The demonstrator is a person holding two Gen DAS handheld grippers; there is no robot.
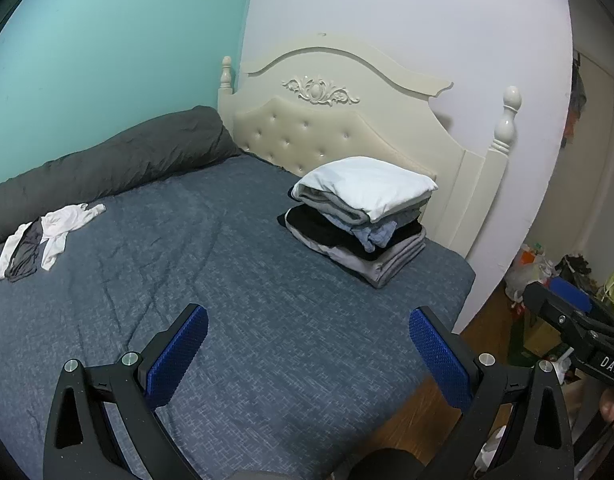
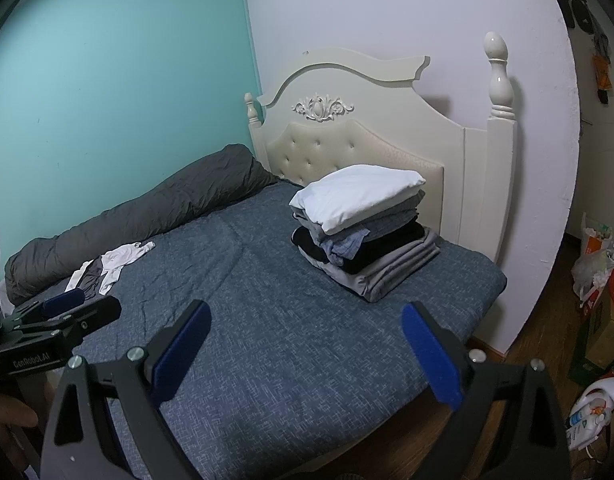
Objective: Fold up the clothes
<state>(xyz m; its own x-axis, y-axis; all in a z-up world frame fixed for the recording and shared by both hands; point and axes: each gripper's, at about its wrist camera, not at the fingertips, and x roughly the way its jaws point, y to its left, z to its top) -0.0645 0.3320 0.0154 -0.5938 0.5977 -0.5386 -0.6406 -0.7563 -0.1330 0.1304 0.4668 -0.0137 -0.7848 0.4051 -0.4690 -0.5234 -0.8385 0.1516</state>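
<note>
My left gripper (image 1: 309,354) hangs above the blue bedspread (image 1: 235,264) with its jaws spread wide and empty — my right gripper (image 2: 307,354) does likewise, just beside it. By the cream headboard (image 1: 327,128) sits a stack of folded clothes (image 1: 357,216). Loose white and grey garments (image 1: 43,240) lie crumpled near the grey rolled duvet (image 1: 115,164), well apart from the stack.

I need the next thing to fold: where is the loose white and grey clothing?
The crumpled white and grey clothing lies on the blue bedspread at the left of both views, beside the rolled dark grey duvet, far from the folded stack.
</note>
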